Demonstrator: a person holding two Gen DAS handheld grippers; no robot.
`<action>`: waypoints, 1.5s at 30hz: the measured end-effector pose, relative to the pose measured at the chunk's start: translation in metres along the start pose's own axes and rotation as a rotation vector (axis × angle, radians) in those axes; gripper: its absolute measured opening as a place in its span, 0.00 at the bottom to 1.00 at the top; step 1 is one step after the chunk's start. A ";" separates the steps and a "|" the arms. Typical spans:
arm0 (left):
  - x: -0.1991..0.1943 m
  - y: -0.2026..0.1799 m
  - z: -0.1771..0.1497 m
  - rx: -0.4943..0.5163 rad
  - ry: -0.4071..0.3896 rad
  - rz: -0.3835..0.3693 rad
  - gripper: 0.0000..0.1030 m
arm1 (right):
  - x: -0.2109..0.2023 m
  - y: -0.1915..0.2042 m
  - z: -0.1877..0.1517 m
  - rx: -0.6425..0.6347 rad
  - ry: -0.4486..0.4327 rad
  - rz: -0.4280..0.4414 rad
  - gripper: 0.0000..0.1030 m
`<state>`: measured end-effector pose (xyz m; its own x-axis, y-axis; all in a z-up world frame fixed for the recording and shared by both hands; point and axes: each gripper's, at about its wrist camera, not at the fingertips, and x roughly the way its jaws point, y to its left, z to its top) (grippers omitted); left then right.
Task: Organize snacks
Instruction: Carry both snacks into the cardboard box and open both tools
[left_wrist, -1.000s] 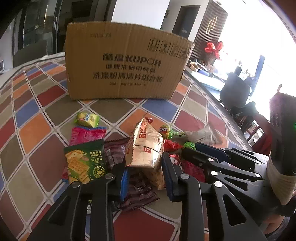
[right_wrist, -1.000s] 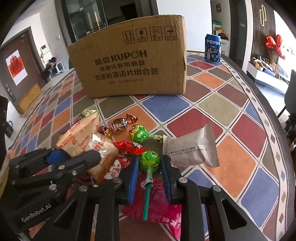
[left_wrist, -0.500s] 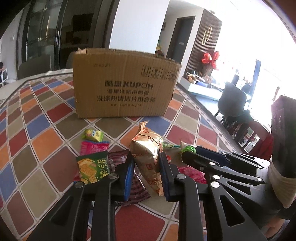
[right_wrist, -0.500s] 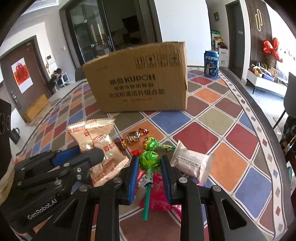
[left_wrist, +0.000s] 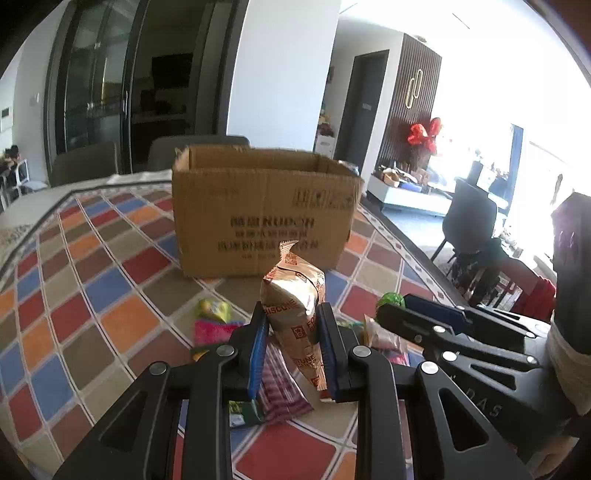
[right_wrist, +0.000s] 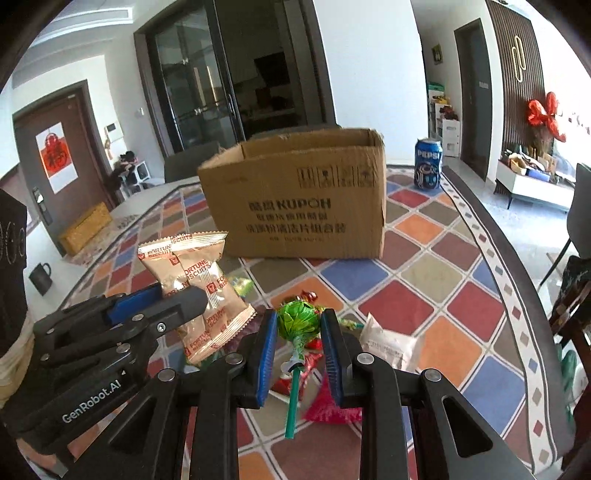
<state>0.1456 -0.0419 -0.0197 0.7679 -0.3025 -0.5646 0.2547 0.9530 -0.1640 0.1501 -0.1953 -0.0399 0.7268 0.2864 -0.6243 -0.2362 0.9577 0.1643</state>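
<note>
My left gripper (left_wrist: 291, 325) is shut on a tan Fortune Biscuits packet (left_wrist: 295, 302) and holds it upright above the snack pile; the packet also shows in the right wrist view (right_wrist: 199, 280). My right gripper (right_wrist: 298, 325) is shut on a green-wrapped lollipop (right_wrist: 297, 322) with a green stick hanging down. An open cardboard box (left_wrist: 264, 206) stands on the table beyond both grippers; it also shows in the right wrist view (right_wrist: 299, 199). Loose snacks lie below: a yellow-green candy (left_wrist: 213, 308), a pink packet (left_wrist: 212, 330), a white packet (right_wrist: 389, 345).
The table has a colourful diamond-patterned cloth (right_wrist: 436, 277). A Pepsi can (right_wrist: 428, 164) stands right of the box. Chairs (left_wrist: 469, 218) stand along the table's right edge. A red packet (right_wrist: 332, 406) lies under my right gripper.
Both grippers have risen from the pile with their snacks, the biscuit packet and the lollipop. The box's open top has come into view and the table snacks look lower and smaller.
</note>
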 end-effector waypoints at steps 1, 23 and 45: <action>-0.001 0.000 0.003 0.002 -0.006 0.003 0.26 | -0.002 0.001 0.003 -0.001 -0.008 -0.001 0.25; 0.000 0.025 0.109 0.073 -0.169 0.083 0.26 | 0.006 0.003 0.113 -0.020 -0.184 0.008 0.25; 0.098 0.063 0.192 0.053 0.024 0.106 0.26 | 0.078 -0.004 0.191 -0.030 -0.054 -0.009 0.25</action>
<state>0.3499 -0.0149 0.0698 0.7779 -0.1984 -0.5962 0.2037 0.9772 -0.0595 0.3310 -0.1711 0.0565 0.7625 0.2793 -0.5836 -0.2477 0.9593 0.1354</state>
